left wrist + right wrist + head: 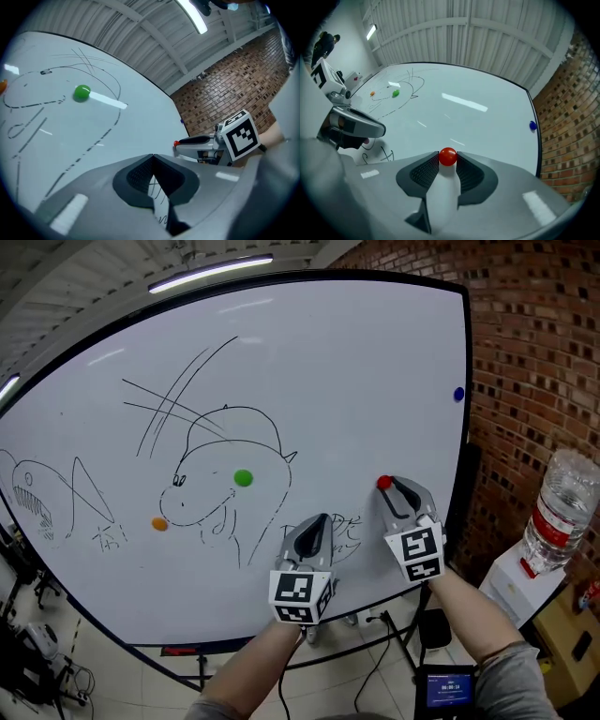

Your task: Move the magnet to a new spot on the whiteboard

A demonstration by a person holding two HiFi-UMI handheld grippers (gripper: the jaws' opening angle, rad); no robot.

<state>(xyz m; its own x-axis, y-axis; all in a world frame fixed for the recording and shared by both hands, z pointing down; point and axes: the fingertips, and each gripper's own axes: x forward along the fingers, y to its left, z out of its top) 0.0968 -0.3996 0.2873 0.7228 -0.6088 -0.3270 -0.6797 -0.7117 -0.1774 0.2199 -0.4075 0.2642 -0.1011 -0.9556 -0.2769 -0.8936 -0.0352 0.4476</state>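
A large whiteboard (356, 362) with black line drawings fills the head view. My right gripper (386, 486) is shut on a small red ball magnet (383, 483), pinched at the very tips of its jaws (448, 156) in front of the board's lower right part; whether it touches the board I cannot tell. My left gripper (323, 518) hangs just left of it, over some scribbled writing, jaws closed tip to tip (153, 155) with nothing between them. A green magnet (243, 478) sits inside the drawn animal's head.
An orange magnet (159, 523) is stuck at the board's lower left and a blue magnet (458, 394) near its right edge. A brick wall (534, 352) stands right of the board. A water bottle (560, 512) rests on a white stand at the right. Cables lie under the board.
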